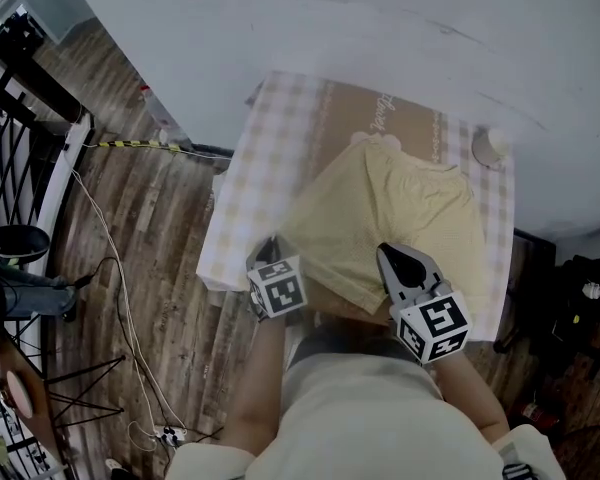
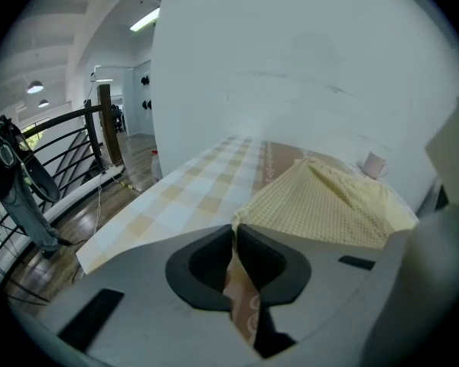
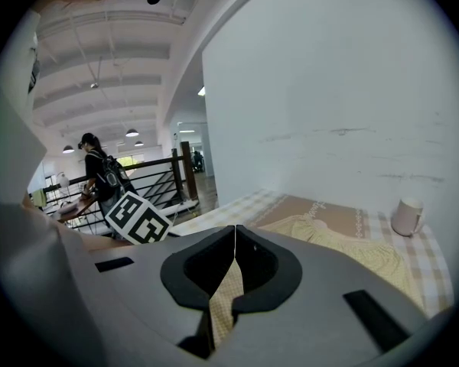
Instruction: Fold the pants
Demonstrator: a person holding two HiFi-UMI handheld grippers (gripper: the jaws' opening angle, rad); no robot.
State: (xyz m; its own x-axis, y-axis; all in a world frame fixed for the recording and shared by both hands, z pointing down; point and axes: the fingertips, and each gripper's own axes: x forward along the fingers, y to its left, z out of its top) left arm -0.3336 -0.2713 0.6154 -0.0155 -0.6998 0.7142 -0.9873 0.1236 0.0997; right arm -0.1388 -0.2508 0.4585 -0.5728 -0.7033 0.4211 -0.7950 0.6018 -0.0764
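Pale yellow checked pants (image 1: 390,213) lie spread on a table under a checked cloth (image 1: 250,188). My left gripper (image 1: 269,251) is at the pants' near left corner. In the left gripper view its jaws (image 2: 234,228) stand together, pinching the corner of the pants (image 2: 329,201) at their tips, with brown cloth showing below. My right gripper (image 1: 386,254) sits at the near edge of the pants, right of centre. It is shut (image 3: 235,228), and a strip of yellow fabric hangs between its pads. The rest of the pants (image 3: 352,247) stretches away beyond it.
A small pale cup (image 1: 490,146) stands at the table's far right corner, against the white wall. Cables and a black railing (image 1: 20,138) lie on the wooden floor to the left. A person (image 3: 99,178) stands far off by the railing.
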